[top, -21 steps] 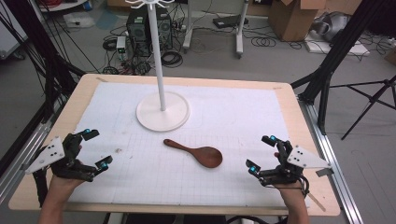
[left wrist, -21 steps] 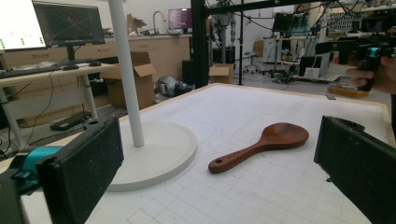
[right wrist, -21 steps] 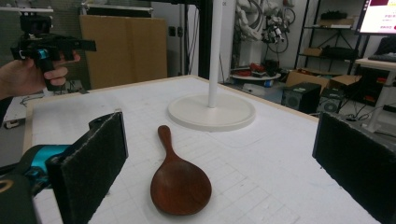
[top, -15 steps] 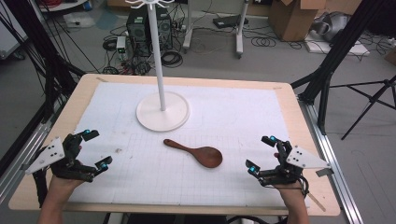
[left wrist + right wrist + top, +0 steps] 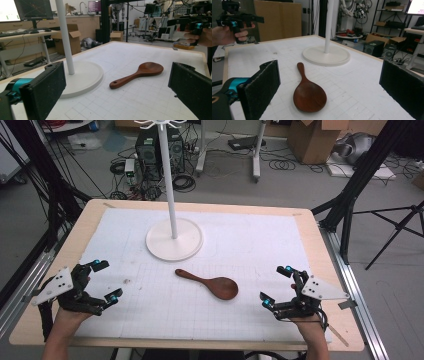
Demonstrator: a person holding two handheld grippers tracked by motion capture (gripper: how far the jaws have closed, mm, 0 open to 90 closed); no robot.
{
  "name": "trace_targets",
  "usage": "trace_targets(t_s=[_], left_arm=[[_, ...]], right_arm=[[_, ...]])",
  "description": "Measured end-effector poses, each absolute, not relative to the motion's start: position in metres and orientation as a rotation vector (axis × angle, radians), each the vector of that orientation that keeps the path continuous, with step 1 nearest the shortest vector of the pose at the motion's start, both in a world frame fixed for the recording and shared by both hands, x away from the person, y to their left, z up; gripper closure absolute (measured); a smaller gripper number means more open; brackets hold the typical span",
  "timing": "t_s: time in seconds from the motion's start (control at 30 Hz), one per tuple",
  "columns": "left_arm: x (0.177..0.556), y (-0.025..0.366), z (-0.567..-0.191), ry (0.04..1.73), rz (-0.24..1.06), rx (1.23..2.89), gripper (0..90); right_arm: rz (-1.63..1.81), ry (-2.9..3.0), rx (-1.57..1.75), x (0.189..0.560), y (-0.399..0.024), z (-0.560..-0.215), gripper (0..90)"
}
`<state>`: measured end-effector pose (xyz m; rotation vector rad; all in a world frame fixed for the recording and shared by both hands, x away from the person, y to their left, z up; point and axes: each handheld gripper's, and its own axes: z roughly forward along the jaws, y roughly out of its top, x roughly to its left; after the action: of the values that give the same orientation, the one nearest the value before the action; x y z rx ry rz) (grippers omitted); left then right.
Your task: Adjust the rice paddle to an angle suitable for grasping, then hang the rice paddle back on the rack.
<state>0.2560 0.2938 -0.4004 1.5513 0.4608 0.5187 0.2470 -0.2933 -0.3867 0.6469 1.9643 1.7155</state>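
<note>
A dark wooden spoon (image 5: 206, 282) lies flat on the white gridded mat, bowl to the right and handle pointing left toward the stand. My left gripper (image 5: 107, 280) hovers at the mat's left edge, open, nothing between its pads (image 5: 47, 87). My right gripper (image 5: 275, 285) is at the right, also open and empty, its pads (image 5: 262, 85) wide apart. From the right gripper view the spoon (image 5: 308, 93) lies just ahead, bowl nearest. In the left gripper view the spoon (image 5: 140, 73) lies farther off, handle end toward me.
A white stand with a round base (image 5: 174, 239) and a tall pole (image 5: 169, 180) rises behind the spoon. The mat sits on a wooden table (image 5: 320, 250). Cables, a computer tower and boxes lie on the floor beyond the far edge.
</note>
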Motion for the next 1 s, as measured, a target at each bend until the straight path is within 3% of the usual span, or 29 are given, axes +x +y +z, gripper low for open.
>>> trace_targets(t_s=[0.5, 1.0], left_arm=[[0.257, 0.297, -0.402, 0.479, 0.512, 1.539, 1.8], [0.254, 0.299, -0.402, 0.491, 0.53, 1.545, 1.7]], right_arm=[[1.7, 1.991, 0.655, 0.248, -0.294, -0.388, 2.6], [1.62, 2.107, 0.639, 0.268, -0.269, -0.38, 2.6]])
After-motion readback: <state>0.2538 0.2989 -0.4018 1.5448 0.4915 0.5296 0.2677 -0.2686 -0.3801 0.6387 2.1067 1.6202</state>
